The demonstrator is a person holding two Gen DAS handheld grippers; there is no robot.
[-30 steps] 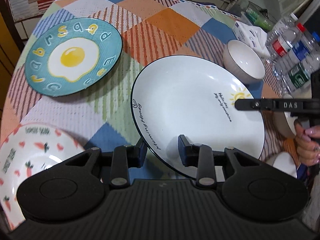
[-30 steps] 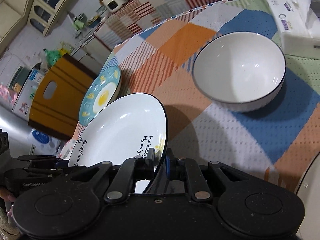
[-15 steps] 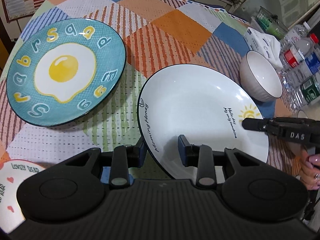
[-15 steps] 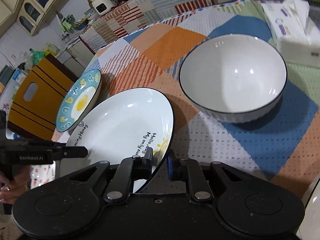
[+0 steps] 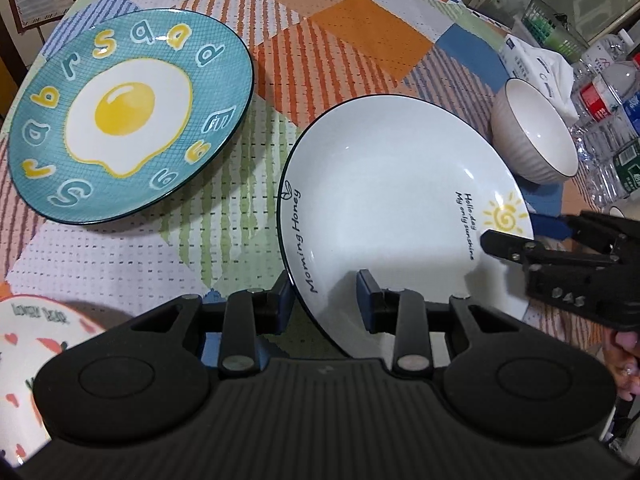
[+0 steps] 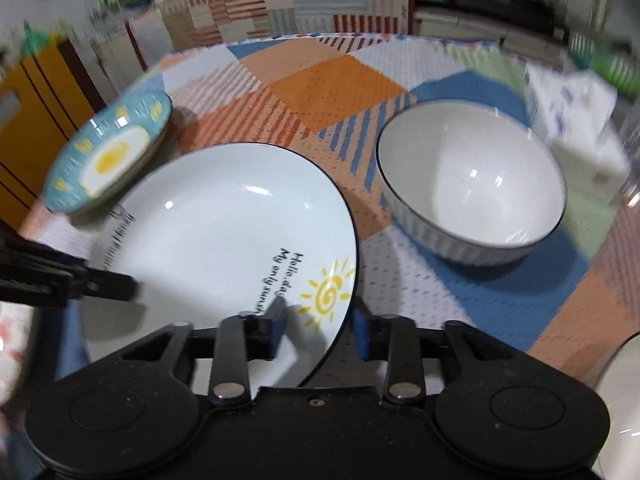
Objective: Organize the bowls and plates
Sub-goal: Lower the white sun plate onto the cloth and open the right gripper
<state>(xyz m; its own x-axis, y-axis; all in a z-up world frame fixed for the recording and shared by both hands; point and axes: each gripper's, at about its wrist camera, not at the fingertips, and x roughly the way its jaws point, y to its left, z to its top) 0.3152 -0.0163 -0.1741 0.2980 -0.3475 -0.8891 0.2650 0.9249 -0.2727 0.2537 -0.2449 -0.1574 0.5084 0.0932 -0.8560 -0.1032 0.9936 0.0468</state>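
Observation:
A white plate with a sun and black lettering lies on the patchwork tablecloth; it also shows in the right wrist view. My left gripper is open with the plate's near rim between its jaws. My right gripper is open astride the plate's rim by the sun; it shows in the left wrist view at the plate's right edge. A teal fried-egg plate lies to the left. A white ribbed bowl stands to the right.
A white plate with red hearts lies at the near left. A tissue pack and several water bottles stand at the right. Another white dish edge shows at the near right. A yellow cabinet stands beyond the table.
The white plate has come down flat onto the cloth. My right gripper has opened and let go of its rim. The left gripper has moved a little forward.

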